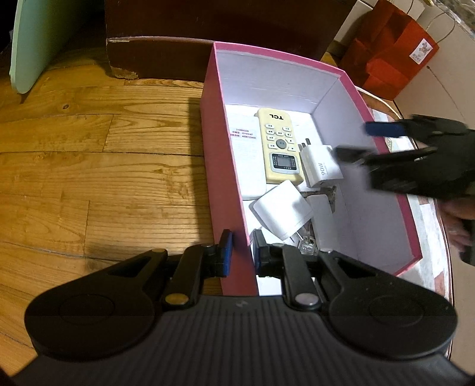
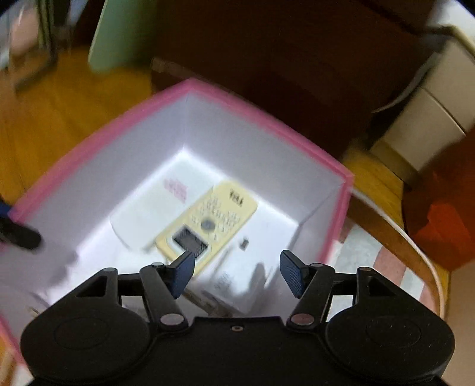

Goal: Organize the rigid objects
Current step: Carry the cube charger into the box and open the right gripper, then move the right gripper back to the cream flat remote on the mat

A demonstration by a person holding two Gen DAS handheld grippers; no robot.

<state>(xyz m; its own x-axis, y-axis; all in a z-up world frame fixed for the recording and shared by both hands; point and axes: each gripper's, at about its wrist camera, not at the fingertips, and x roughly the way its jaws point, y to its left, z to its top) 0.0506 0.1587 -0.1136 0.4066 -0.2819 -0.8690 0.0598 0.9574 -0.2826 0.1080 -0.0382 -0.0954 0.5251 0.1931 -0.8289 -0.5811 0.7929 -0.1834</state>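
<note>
A pink box (image 1: 225,166) with a white inside stands on a wooden table (image 1: 89,166). In it lie a cream TCL remote (image 1: 279,145), a flat white remote (image 1: 246,160) beside it, a white 90W charger (image 1: 322,169), another white adapter (image 1: 282,210) and some keys (image 1: 308,237). My left gripper (image 1: 242,252) is shut on the box's near left wall, one finger outside and one inside. My right gripper (image 2: 237,273) hangs open over the box (image 2: 190,89), above the blurred charger (image 2: 234,285) and near the remote (image 2: 207,225), its pads touching nothing. It reaches in from the right (image 1: 366,142) in the left wrist view.
Dark brown furniture (image 1: 207,23) stands behind the box. A red paper bag (image 1: 392,56) and pale cartons (image 2: 424,130) sit at the back right, a pale green board (image 1: 29,44) at the back left. A patterned mat (image 2: 371,267) and a white cable (image 2: 415,246) lie right of the box.
</note>
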